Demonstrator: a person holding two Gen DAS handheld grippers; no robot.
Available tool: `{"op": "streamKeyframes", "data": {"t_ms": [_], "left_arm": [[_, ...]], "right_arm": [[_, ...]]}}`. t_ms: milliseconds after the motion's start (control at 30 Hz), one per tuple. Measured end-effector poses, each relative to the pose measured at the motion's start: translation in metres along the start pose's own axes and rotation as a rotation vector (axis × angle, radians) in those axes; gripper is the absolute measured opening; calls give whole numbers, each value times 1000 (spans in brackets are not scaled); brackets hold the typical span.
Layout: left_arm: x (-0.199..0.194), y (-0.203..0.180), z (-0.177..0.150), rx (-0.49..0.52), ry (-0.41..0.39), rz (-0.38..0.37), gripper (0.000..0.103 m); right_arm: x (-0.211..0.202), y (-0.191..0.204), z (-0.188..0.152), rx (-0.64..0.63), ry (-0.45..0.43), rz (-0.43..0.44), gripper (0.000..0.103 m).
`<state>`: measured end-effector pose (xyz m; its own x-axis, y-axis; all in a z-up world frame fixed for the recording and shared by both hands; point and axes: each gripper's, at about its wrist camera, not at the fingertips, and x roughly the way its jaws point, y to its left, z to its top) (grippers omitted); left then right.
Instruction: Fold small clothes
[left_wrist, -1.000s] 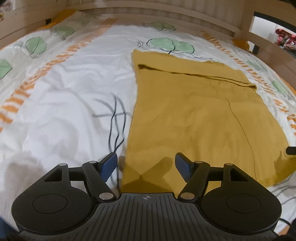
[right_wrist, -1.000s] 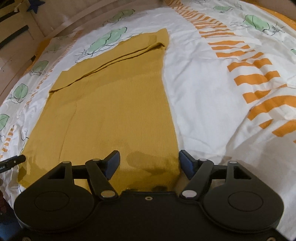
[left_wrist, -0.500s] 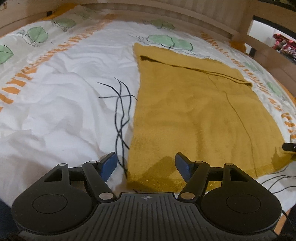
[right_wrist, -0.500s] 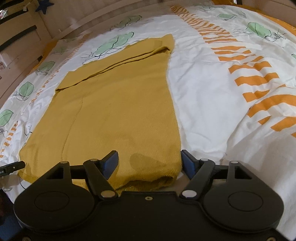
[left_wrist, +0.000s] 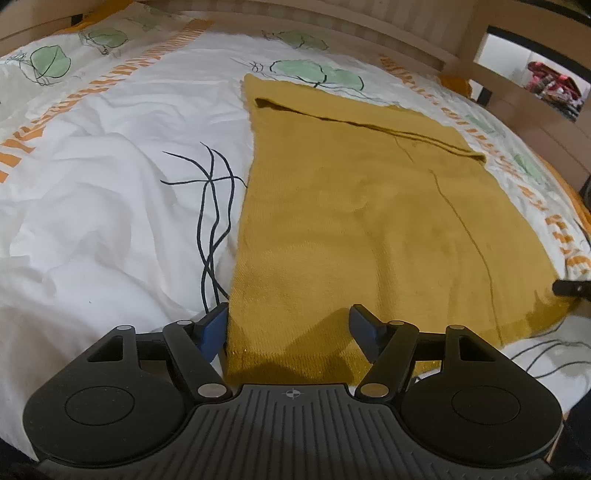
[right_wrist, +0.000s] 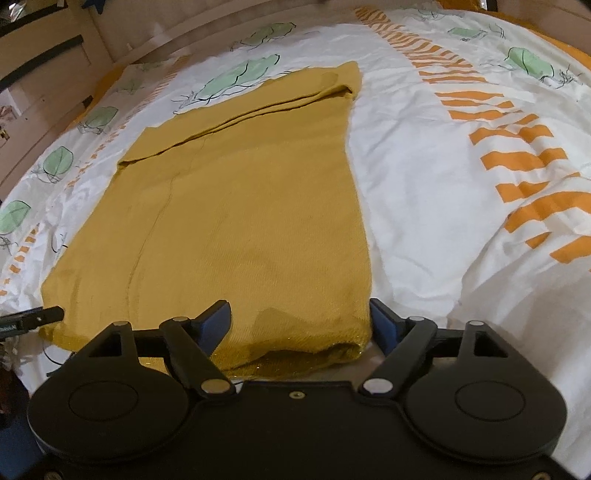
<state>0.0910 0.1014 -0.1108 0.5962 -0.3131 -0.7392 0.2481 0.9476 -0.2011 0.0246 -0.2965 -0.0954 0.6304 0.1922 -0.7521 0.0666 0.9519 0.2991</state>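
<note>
A mustard-yellow knit garment (left_wrist: 362, 221) lies flat on the bed, with a fold across its far end. It also shows in the right wrist view (right_wrist: 236, 206). My left gripper (left_wrist: 290, 325) is open, its jaws straddling the garment's near left corner. My right gripper (right_wrist: 301, 319) is open, its jaws straddling the near right corner, where the hem is doubled over. The tip of the right gripper (left_wrist: 570, 287) shows at the right edge of the left wrist view; the left gripper's tip (right_wrist: 33, 317) shows at the left edge of the right wrist view.
The bed cover (left_wrist: 110, 206) is white with green leaves and orange stripes, wrinkled left of the garment. It also shows in the right wrist view (right_wrist: 443, 184). A wooden bed frame (left_wrist: 369, 33) runs along the far side.
Both grippers have moved back toward the garment's near hem and lower; more of the near edge now lies between the open jaws. The garment has not moved.
</note>
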Motion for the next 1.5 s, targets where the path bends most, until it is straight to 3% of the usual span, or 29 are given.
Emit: {"op": "streamKeyframes", "data": {"t_ms": [100,200,333,633,767,800,867,933,1067,1133,1233,1300,1400,1500], "left_arm": [[0,-2,0,10,5,7,64],[-2,1,0,-10,2,14,45],[-6,6,0,-48,6,8,33],[-11,8,4,-69,-8,80,33],[-10,18,5,-130,3,51,32],[-8,20,5,-135,18,42,31],[-6,20,5,-145,34,26,19],[-5,20,4,-150,37,17,17],[-5,20,4,-151,38,16,17],[-4,20,5,-155,41,15,17],[-5,20,4,-154,41,17,17],[-4,20,3,-149,41,18,18],[-3,18,4,-141,42,22,20],[-2,16,4,-130,43,22,22]], "right_arm": [[-2,-4,1,26,7,29,82],[-5,-9,3,60,13,62,82],[-7,-13,7,100,18,90,80],[-9,-20,11,152,35,109,69],[-10,-25,14,183,42,124,66],[-9,-26,14,188,45,122,63],[-8,-27,15,187,56,108,57],[-6,-29,14,188,66,94,52],[-8,-34,14,219,60,114,53],[-9,-41,15,292,45,154,60],[-9,-50,19,378,35,190,60],[-8,-48,23,356,49,156,56],[0,-34,26,219,115,47,42],[4,-24,23,97,152,-9,40]]}}
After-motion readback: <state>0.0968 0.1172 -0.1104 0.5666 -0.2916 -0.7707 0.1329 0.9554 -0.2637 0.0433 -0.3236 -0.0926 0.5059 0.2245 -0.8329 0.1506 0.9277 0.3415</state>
